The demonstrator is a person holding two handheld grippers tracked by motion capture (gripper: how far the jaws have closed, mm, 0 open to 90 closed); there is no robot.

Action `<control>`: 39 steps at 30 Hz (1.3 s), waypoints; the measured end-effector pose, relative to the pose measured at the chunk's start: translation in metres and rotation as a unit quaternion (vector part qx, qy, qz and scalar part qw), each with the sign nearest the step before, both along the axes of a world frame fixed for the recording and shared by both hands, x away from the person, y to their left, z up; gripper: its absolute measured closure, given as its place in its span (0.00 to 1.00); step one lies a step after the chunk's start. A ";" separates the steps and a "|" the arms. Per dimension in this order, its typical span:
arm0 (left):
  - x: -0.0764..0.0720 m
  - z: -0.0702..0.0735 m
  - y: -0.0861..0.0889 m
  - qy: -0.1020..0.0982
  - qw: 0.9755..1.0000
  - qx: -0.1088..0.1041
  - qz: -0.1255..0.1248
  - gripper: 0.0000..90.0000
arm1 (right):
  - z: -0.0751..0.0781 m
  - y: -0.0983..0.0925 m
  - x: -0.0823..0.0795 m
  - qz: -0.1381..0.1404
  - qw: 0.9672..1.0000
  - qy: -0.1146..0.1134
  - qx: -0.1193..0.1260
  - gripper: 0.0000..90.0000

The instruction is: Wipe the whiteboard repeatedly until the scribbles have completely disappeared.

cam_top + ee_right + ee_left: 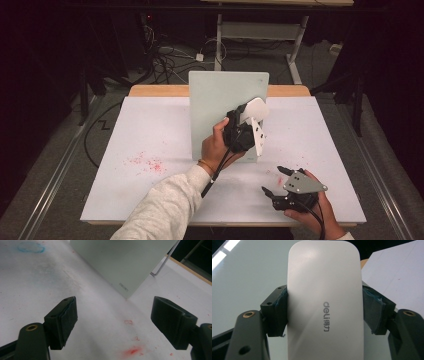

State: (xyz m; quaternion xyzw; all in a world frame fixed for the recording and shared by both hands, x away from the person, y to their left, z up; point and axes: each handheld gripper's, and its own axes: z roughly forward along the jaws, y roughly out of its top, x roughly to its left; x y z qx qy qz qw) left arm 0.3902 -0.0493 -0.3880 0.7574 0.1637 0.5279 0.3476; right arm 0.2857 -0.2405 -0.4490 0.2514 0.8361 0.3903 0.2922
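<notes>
Left gripper (248, 121) fingers (277, 312) clenched on both sides of a white eraser (325, 300), held up against the upright whiteboard (220, 100) at mid counter (150, 130). Right gripper (276, 181) fingers (65, 317) released, wide apart, nothing between them, low over the counter near its front edge. Red marker smudges (147, 164) on the counter.

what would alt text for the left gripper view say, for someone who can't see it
A white rounded eraser printed with a grey "deli" logo is clamped on both long sides by the left gripper, whose black jaws have blue-green pads. Behind it stands a pale green whiteboard, with the white table at the right.
</notes>
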 end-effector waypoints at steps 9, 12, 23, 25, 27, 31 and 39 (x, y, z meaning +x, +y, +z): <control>0.015 0.043 0.002 0.016 0.999 -0.037 -0.002 0.32 | 0.000 0.000 0.000 0.000 1.000 -0.001 -0.001 0.24; 0.021 0.060 0.001 0.017 0.999 -0.045 0.004 0.32 | 0.000 0.000 0.000 0.000 1.000 -0.001 0.000 0.24; 0.020 0.056 -0.006 0.018 0.999 -0.031 0.004 0.32 | 0.000 0.000 0.000 0.000 1.000 0.000 0.000 0.24; 0.017 0.047 -0.005 0.013 1.000 -0.022 0.003 0.32 | 0.001 0.000 -0.001 0.001 1.000 -0.002 -0.001 0.24; 0.014 0.039 -0.004 0.011 1.000 -0.016 0.002 0.32 | 0.001 0.000 -0.001 0.001 1.000 -0.001 -0.001 0.24; 0.008 0.022 -0.001 0.007 1.000 0.006 0.002 0.32 | 0.000 0.001 -0.001 0.003 1.000 -0.002 -0.002 0.24; -0.001 -0.001 0.006 0.007 1.000 0.021 0.002 0.32 | 0.000 0.001 0.000 0.004 1.000 0.000 -0.004 0.24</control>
